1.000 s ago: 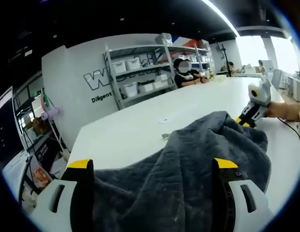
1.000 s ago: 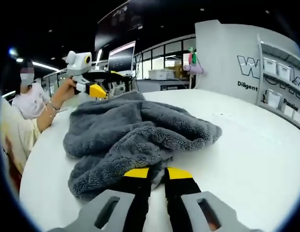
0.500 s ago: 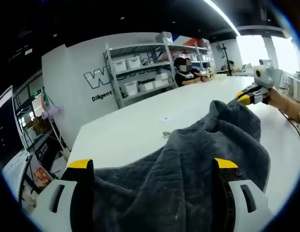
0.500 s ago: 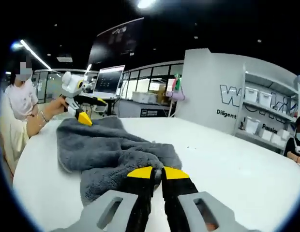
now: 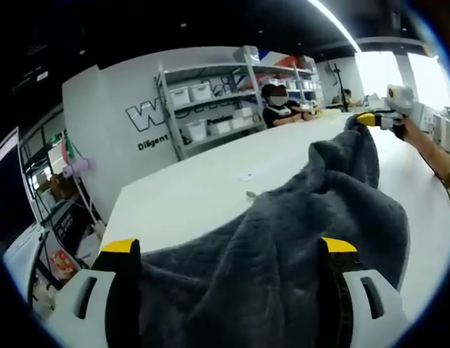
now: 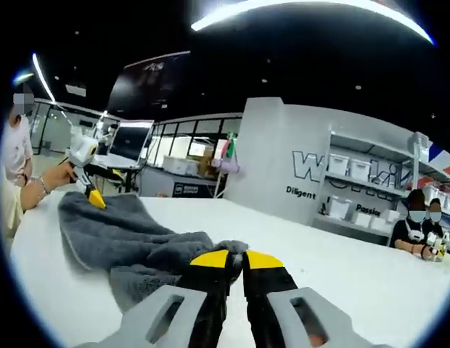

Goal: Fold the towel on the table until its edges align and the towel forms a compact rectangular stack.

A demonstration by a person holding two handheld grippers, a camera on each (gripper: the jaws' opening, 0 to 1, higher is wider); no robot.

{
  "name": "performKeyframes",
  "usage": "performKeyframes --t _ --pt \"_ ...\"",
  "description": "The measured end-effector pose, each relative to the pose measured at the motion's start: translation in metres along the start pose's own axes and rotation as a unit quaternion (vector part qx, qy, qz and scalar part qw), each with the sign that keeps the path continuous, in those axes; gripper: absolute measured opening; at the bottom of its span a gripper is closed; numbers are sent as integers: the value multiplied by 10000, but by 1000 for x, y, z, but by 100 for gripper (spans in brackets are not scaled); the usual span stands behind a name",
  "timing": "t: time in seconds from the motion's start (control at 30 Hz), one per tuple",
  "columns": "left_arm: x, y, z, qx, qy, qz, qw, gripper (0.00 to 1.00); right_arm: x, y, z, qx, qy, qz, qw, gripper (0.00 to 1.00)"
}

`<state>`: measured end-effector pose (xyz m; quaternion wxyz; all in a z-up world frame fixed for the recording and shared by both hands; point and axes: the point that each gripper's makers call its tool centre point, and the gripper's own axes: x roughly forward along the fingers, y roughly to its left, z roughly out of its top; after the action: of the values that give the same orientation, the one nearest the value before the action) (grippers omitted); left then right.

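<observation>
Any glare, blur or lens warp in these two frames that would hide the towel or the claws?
Left gripper view: windows at the upper right are blown out behind the right claw; the towel stays sharp, dark and low in contrast; the shelving bows from fisheye warp. Right gripper view: a ceiling light strip flares along the top; the towel and the left claw remain legible.

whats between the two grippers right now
The grey towel spans the stretch. In the right gripper view it runs from the shut right gripper across the white table to the left gripper.
</observation>
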<state>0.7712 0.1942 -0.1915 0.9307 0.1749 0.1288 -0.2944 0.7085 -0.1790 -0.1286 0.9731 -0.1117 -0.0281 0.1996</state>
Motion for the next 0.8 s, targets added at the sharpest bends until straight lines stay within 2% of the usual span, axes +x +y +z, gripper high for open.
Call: performKeyframes --t 0.13,0.33,0.5,0.63,0.8 --pt "1 2 -2 -12 42 -2 10000 99 -10 -9 16 -142 -321 -141 9993 3" --pt "1 2 -3 -18 63 -10 10000 99 -16 -22 29 -244 -505 -340 9978 3" --pt "1 3 -5 -47 80 -8 10000 99 -8 -29 38 -436 -470 -346 9973 3" --pt "0 8 -4 -63 71 31 9999 99 -5 -33 58 -825 -445 -378 9949 3" --pt "-1 10 -5 -102 78 38 9999 99 -2 -40 83 -963 -405 -339 9939 3"
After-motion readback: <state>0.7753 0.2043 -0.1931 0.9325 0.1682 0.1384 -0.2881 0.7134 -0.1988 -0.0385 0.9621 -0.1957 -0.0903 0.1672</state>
